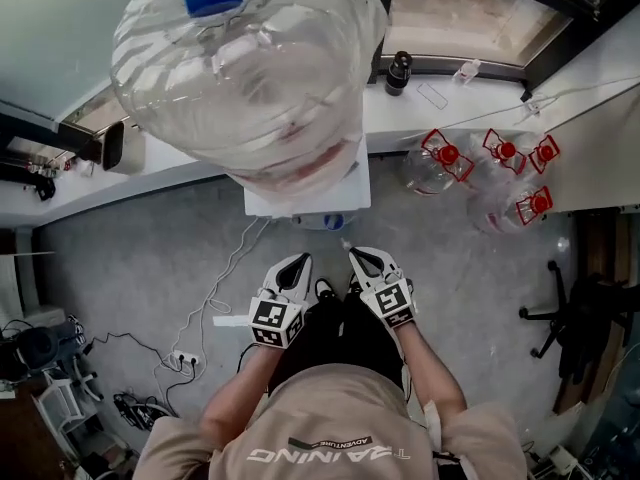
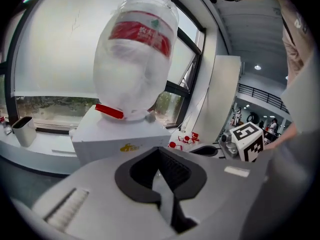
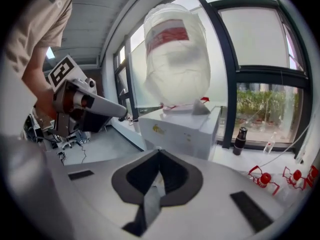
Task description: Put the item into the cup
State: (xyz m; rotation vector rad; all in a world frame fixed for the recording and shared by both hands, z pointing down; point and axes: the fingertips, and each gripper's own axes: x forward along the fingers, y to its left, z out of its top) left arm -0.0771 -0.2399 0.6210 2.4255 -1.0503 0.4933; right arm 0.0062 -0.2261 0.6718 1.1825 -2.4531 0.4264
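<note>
Head view shows the left gripper [image 1: 300, 261] and the right gripper [image 1: 355, 255] side by side, near a water dispenser [image 1: 305, 203] with a big bottle [image 1: 245, 58]. The fingers of both are closed together and hold nothing. A pale cup-like container [image 2: 22, 130] stands on the window ledge [image 2: 47, 151], well apart from both.

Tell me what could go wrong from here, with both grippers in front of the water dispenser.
1. The left gripper and the right gripper are both shut and empty, and no cup shows: the task may stall.
2. A white cable trails to a power strip close by; a step could catch it.
3. The big water bottle stands close ahead; a raised gripper might knock it.
</note>
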